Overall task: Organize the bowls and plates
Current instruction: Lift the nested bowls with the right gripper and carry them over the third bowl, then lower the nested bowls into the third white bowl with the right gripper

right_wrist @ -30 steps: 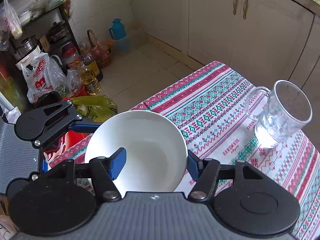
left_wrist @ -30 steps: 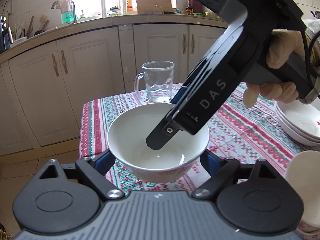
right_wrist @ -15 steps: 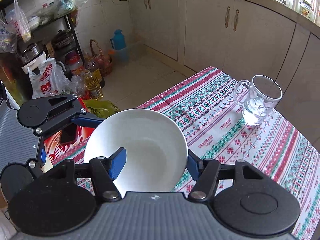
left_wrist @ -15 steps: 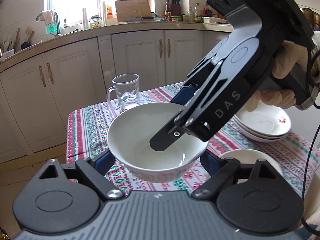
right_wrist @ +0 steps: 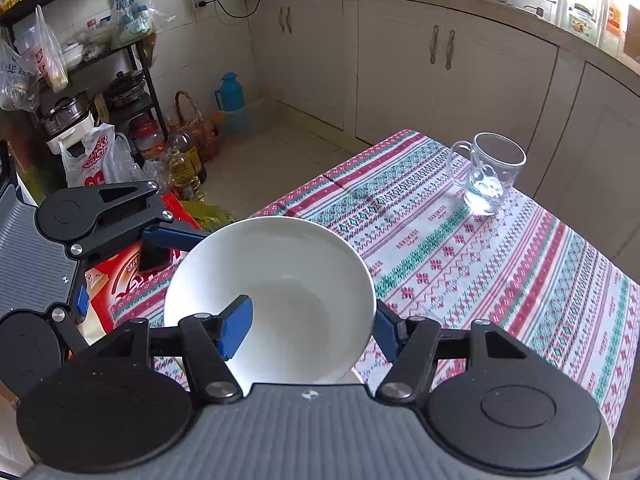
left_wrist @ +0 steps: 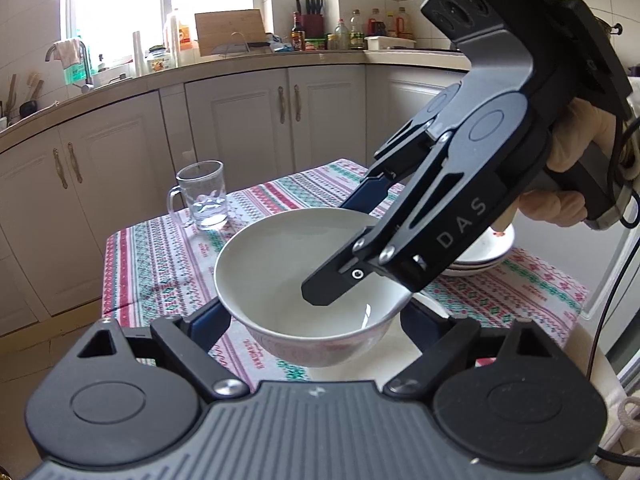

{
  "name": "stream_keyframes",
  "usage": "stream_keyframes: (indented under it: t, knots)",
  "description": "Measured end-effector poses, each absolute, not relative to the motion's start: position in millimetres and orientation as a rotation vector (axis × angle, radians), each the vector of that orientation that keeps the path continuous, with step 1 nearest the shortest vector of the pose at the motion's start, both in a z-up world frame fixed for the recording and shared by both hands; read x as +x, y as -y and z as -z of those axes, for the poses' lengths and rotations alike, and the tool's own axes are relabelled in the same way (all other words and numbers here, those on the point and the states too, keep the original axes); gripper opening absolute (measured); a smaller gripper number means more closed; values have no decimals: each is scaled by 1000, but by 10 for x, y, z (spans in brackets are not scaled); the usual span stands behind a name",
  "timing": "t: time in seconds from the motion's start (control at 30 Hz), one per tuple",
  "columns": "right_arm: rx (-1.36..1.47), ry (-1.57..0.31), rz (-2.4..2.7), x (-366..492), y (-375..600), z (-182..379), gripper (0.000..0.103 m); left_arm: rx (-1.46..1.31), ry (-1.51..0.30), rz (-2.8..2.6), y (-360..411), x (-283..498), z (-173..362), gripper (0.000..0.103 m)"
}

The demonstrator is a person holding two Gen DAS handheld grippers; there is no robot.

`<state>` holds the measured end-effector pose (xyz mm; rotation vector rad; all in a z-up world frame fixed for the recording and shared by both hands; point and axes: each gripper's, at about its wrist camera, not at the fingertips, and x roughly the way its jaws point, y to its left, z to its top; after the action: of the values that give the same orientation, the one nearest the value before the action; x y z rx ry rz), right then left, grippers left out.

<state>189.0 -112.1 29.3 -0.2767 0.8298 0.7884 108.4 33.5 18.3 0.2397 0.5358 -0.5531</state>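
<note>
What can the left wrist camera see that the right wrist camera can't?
Only the left wrist view shows the stack of plates behind the right gripper, and the hand holding it. Only the right wrist view shows the floor clutter: a blue jug, an oil bottle and a wicker basket. Both show the white bowl, the glass mug and the patterned tablecloth.

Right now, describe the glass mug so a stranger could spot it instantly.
Find the table with the patterned red, green and white cloth. At its far corner, near the cream cabinets, stands the glass mug: upright, with a handle, the only see-through thing among white dishes.
</note>
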Motion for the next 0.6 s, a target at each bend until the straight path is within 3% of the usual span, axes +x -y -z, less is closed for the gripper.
stream_keyframes:
  t: [0.6]
  knots:
    - [-212,-856,-738,1548,1495,-21,70,216,-602,608,-106,879,48,91]
